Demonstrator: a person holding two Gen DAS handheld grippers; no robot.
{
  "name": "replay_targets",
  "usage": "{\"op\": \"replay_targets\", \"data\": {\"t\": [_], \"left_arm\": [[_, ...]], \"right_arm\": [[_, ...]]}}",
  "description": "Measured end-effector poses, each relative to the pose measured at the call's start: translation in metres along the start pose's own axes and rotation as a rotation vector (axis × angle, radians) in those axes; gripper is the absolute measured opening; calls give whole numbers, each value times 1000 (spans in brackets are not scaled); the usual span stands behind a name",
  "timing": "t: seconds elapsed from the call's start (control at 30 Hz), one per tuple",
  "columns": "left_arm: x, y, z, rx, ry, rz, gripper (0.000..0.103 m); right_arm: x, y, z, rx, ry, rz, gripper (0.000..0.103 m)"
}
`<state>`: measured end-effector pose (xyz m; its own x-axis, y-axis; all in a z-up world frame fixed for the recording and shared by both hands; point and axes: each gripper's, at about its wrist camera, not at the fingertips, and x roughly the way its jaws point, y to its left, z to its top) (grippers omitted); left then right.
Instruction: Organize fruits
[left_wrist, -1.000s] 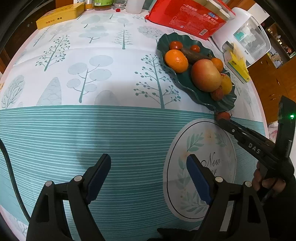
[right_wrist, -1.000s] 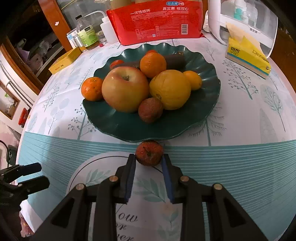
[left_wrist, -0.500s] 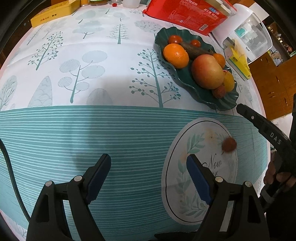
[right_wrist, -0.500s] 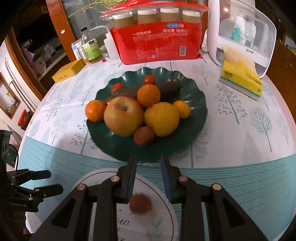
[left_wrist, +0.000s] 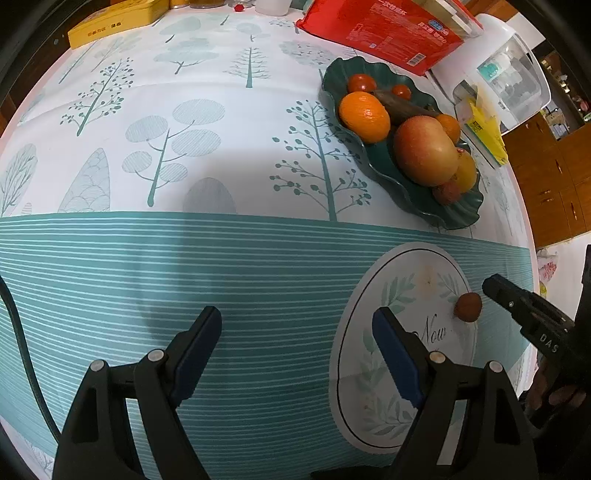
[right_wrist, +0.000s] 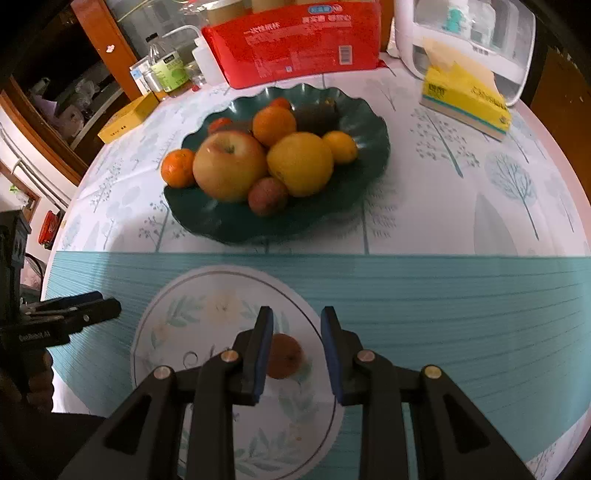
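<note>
The dark green scalloped plate (right_wrist: 373, 162) sat heaped with fruit. A small reddish-brown round fruit (right_wrist: 283, 355) lay on the tablecloth, beneath the parted right gripper (right_wrist: 296, 350) (nearer arm, gripping nothing); the left gripper (left_wrist: 295, 350) gaped empty, well apart.

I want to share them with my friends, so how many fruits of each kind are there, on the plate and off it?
Apple: 1
Orange tangerines: 2
Yellow citrus: 2
Small red tomatoes: 2
Small brown-red fruits: 2
Dark long one: 1
Total: 10
</note>
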<state>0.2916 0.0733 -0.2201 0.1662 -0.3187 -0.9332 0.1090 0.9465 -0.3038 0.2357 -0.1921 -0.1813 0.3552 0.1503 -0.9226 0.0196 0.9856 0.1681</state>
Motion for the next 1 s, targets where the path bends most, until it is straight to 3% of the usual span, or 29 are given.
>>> {"op": "replay_targets", "data": {"t": [0.6, 0.7, 1.0], "left_arm": [[-11, -11, -10, 41, -13, 5, 83], [-12, -10, -10, 36, -18, 8, 83], [-16, -5, -13, 29, -27, 14, 83]], "right_arm": [[8, 10, -16, 40, 21, 84, 30], [10, 17, -16, 25, 28, 108, 35], [21, 42, -19, -42, 71, 105, 34]]}}
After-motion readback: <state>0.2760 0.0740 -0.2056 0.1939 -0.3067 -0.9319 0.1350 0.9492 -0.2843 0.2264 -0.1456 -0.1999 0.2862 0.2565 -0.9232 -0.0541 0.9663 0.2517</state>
